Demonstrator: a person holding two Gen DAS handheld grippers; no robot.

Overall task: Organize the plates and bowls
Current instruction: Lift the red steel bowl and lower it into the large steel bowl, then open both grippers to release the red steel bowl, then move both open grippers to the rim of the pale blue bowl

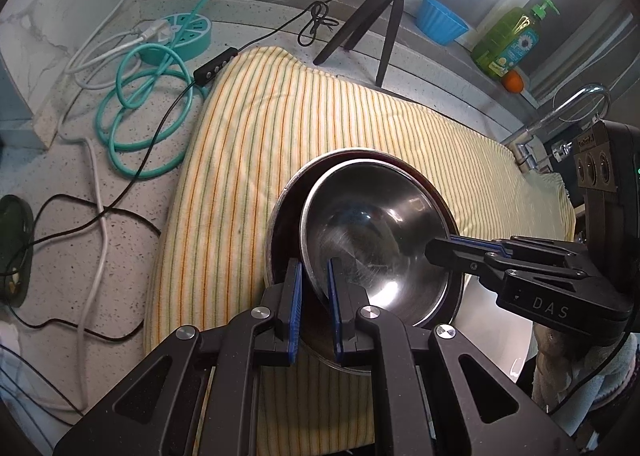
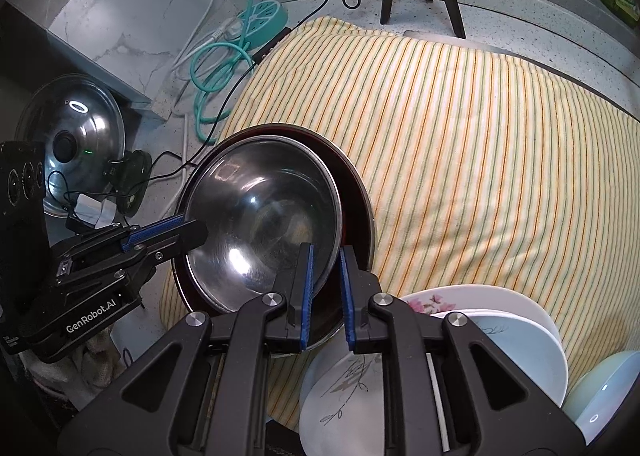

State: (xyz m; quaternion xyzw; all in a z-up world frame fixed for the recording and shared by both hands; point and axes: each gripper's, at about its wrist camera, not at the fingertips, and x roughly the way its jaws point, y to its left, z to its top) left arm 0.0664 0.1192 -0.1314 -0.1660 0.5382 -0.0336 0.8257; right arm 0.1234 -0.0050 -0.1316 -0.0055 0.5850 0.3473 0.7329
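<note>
A shiny steel bowl lies nested inside a larger bowl with a dark red inside, on a striped towel. My left gripper is shut on the steel bowl's near rim, which runs between its blue pads. It also shows at the left of the right wrist view as the left gripper. On the opposite rim my right gripper is shut, and it shows in the left wrist view as the right gripper. White plates, a leaf-patterned plate and a pale bowl stand at lower right.
A tripod with a ring light stands behind the towel. Teal and white cables and a round power strip lie left. A blue cup, soap bottle and faucet are at right. A steel pot lid leans far left.
</note>
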